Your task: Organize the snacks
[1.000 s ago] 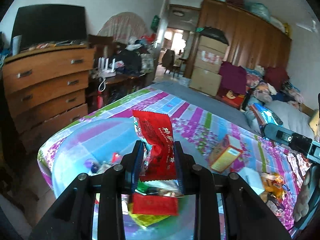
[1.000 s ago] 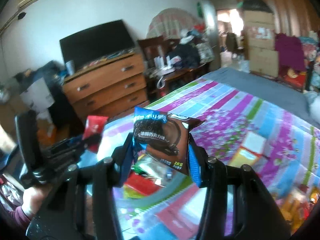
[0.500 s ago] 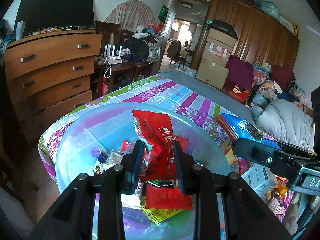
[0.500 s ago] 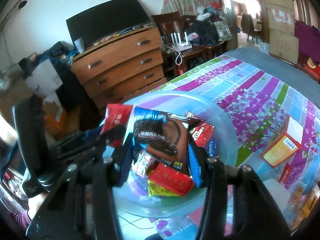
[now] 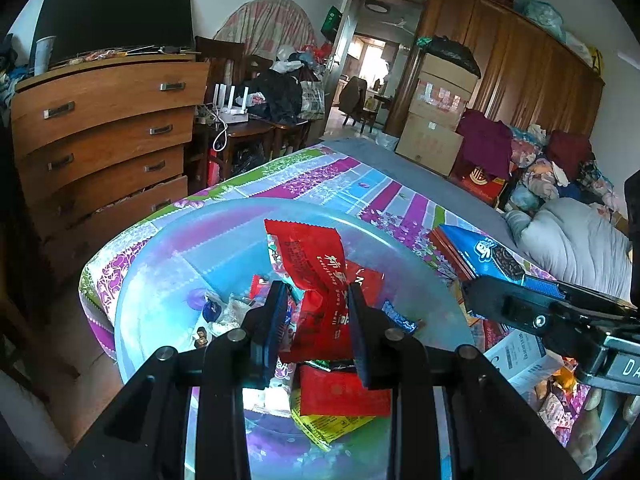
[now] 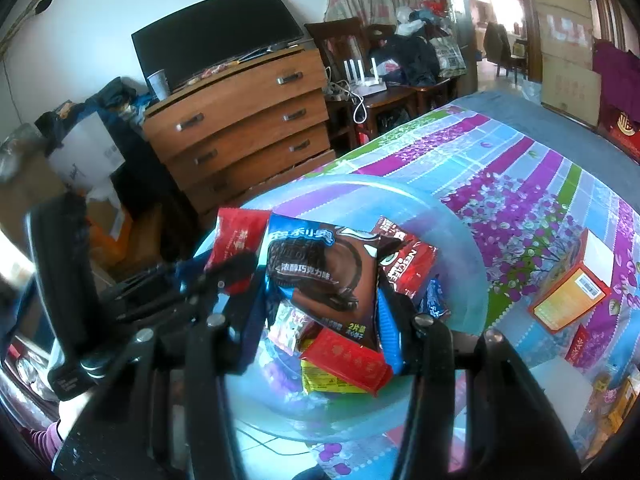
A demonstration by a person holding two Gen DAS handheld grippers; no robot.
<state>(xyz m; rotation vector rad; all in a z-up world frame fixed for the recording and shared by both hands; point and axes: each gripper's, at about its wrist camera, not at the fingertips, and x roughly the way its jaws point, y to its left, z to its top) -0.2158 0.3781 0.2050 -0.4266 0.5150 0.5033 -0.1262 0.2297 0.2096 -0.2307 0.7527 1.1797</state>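
Hovering over the clear plastic bowl (image 5: 168,248) on the bed (image 6: 532,184), both sets of tongs carry a snack each. The left tongs (image 5: 316,322) are clamped on a red snack packet (image 5: 316,276), which stands up between the pads, and the right tongs (image 6: 322,316) are clamped on a brown cookie packet (image 6: 324,276) with a blue top edge. Both packets hang right above the bowl's middle, not yet let go.

Inside the bowl a small pile already lies: another red packet (image 6: 346,360), a yellow wrapper (image 5: 332,424) under it, a red chocolate-bar wrapper (image 6: 412,268) and some small wrapped sweets (image 5: 212,312) toward the left side. So a good part of the gathering looks done, and these two packets look like the next to drop in.

Plenty is left, though. An orange box (image 6: 568,300) lies on the flowered sheet well apart from the bowl, a white box (image 5: 516,356) sits near the rim on the right side, and more loose packets (image 5: 560,412) are scattered at the bed's near right corner. I judge the job somewhere around the middle: the bowl is filling, but the sheet around it is far from cleared.
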